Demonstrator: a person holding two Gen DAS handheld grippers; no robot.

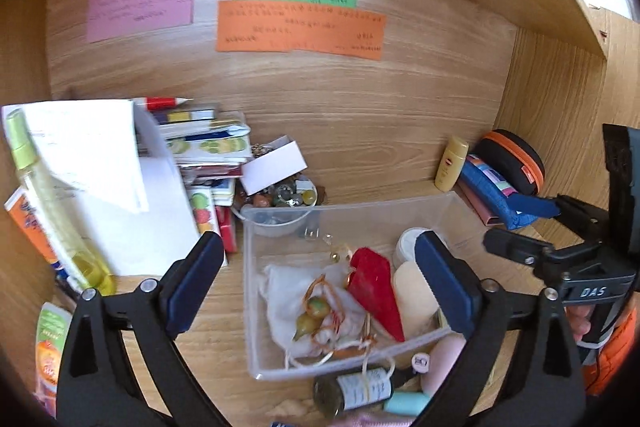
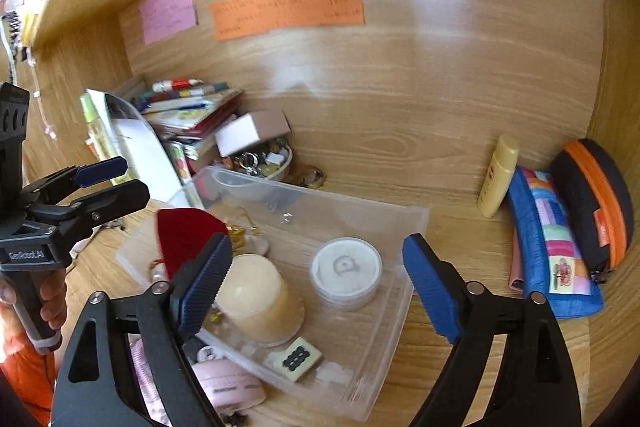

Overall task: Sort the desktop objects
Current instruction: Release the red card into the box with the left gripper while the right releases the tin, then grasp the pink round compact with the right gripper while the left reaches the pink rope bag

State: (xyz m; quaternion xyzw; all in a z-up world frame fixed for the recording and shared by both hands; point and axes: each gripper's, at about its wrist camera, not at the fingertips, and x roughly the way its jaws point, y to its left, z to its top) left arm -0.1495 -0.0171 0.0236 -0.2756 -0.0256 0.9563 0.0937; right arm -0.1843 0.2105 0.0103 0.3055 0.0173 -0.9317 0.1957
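A clear plastic box (image 1: 344,205) sits on the wooden desk. It holds a red heart-shaped piece (image 1: 378,291), a white cloth pouch with beads (image 1: 304,311), a cream round block (image 2: 256,299), a white lidded jar (image 2: 346,271) and a mahjong tile (image 2: 298,357). My left gripper (image 1: 320,267) hangs open above the box's left half, its pads touching nothing. My right gripper (image 2: 316,259) is open over the jar and the cream block, also empty. Each gripper shows in the other's view: the left gripper (image 2: 120,181) at the left edge, the right gripper (image 1: 520,223) at the right.
A stack of booklets and white papers (image 1: 160,163) and a bowl of trinkets (image 1: 284,203) lie behind and left of the box. A green spray bottle (image 1: 52,203) leans at the far left. A yellow bottle (image 2: 498,175), blue patchwork pouch (image 2: 548,239) and black-orange case (image 2: 596,199) line the right wall. A small glass bottle (image 1: 356,389) lies in front.
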